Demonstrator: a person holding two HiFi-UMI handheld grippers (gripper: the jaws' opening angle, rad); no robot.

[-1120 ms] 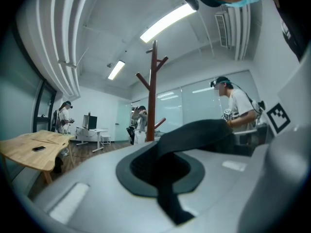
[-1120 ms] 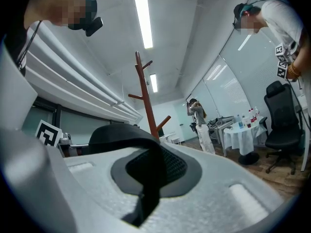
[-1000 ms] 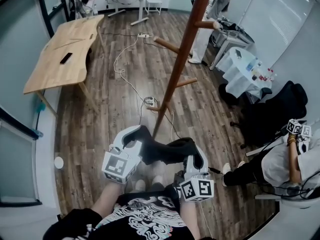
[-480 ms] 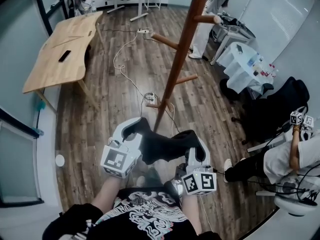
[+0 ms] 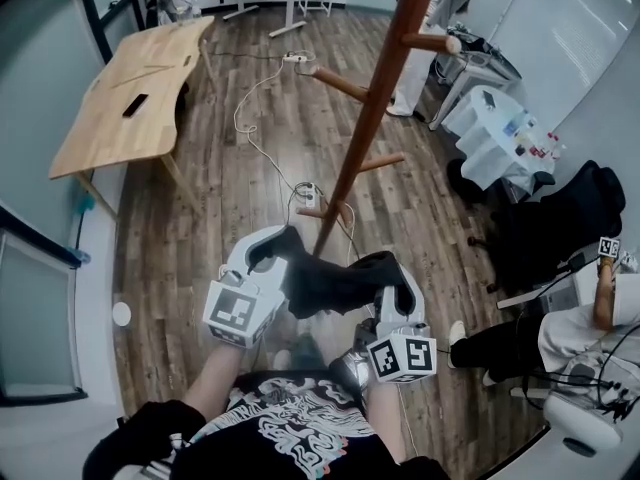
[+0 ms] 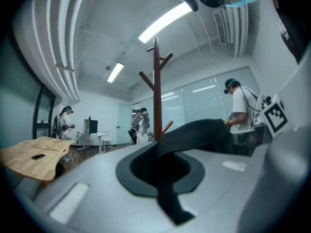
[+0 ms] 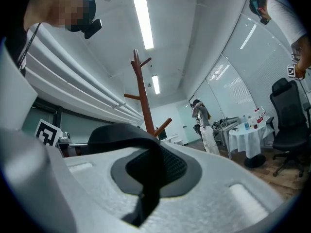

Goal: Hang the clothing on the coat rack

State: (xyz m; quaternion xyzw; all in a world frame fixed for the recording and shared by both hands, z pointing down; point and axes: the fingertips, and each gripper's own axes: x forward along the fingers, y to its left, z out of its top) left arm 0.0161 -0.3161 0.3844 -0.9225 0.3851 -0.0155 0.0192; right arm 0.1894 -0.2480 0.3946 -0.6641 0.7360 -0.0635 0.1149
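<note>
A dark wood-plank floor (image 5: 230, 218) fills the head view. At its left edge stands a pale wooden tabletop (image 5: 110, 118), smooth and flat, with curved edges. A broad strip of bare planks lies between the tabletop's right edge and the coat rack (image 5: 372, 108).

The coat rack is a slim red-brown wooden pole with short round pegs angled outward at several heights. Both gripper views show it standing upright. The floor to its right is crowded. There is a small table under a white cloth (image 5: 490, 138), a black padded office chair (image 5: 560, 218) and a seated person (image 5: 560, 333) near the right edge.

The black garment (image 5: 335, 283) hangs in the air over the floor, just short of the rack's foot and close to the wearer's body. It is soft, matt cloth, bunched into a thick band. Its long axis runs level from left to right, crosswise to the pole.

The left tongs (image 5: 268, 258) are pressed together on one end of the cloth. The right tongs (image 5: 395, 280) pinch the other end. Both are white plastic with dark pads.

A thin white cable (image 5: 262, 163) snakes across the bare planks to a power strip (image 5: 305, 196) beside the rack's foot.
</note>
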